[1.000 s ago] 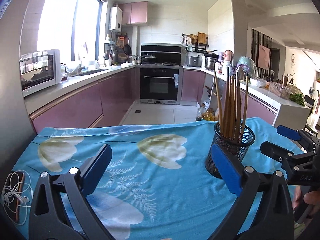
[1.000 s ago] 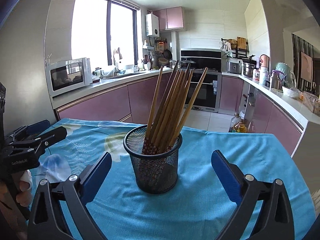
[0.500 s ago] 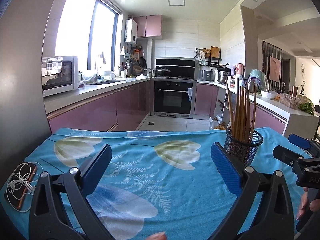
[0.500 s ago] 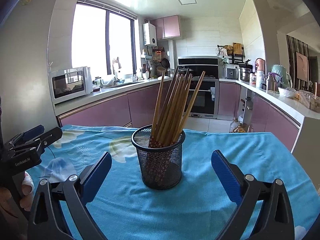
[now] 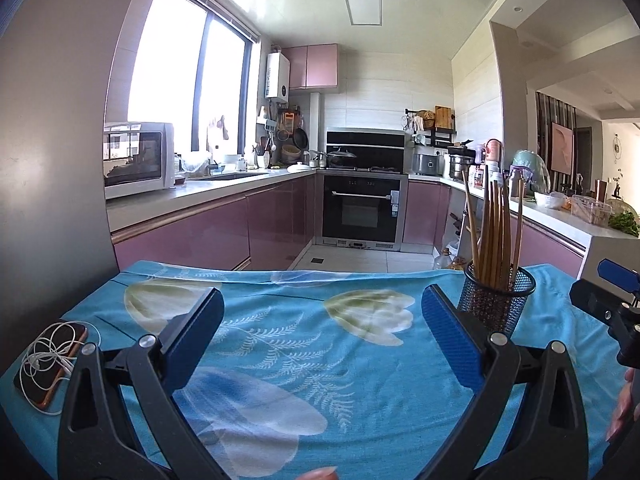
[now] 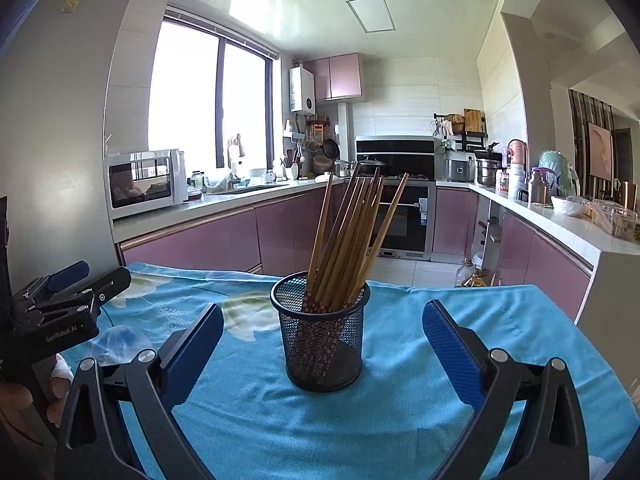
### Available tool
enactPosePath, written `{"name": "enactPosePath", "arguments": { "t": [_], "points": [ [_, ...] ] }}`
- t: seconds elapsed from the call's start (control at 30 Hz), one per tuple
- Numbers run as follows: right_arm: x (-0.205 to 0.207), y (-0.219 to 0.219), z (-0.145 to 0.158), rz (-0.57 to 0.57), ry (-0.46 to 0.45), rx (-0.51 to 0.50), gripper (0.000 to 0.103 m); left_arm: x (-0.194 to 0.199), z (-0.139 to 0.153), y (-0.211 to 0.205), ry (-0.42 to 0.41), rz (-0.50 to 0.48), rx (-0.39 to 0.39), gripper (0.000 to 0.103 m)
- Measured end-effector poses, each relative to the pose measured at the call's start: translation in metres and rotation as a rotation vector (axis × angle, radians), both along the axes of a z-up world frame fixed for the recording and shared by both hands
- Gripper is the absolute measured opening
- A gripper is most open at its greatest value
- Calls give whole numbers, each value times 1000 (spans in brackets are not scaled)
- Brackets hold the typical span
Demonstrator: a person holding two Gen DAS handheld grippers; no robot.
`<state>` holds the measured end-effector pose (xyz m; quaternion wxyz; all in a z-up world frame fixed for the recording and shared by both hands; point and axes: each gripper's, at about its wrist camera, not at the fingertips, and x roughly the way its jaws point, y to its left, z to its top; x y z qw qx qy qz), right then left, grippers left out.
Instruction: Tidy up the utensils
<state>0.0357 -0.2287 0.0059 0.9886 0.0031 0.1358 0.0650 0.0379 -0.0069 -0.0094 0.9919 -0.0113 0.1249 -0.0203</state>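
Your left gripper [image 5: 322, 334] wide open and empty over the blue floral cloth [image 5: 280, 344], your right gripper [image 6: 322, 346] spread just as wide, holding nothing, black mesh cup [image 6: 322, 340] upright between its 2 fingers, untouched, wooden chopsticks [image 6: 352, 240] leaning inside it, phone with earphones [image 5: 50, 364] at the cloth's left edge

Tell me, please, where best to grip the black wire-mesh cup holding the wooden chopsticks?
Probably the black mesh cup at mid-wall, approached level from the near side by the open right gripper. Its straight round wall suits the pads; the wooden chopsticks fan above the rim, blocking a top approach.
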Motion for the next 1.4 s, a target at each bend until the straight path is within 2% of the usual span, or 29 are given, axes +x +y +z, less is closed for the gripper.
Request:
{"name": "enactPosePath", "arguments": {
  "t": [1.4],
  "points": [
    [-2,3,2,-2,-13,8,96,-7,-3,-3,2,-3,0,97]
  ]
}}
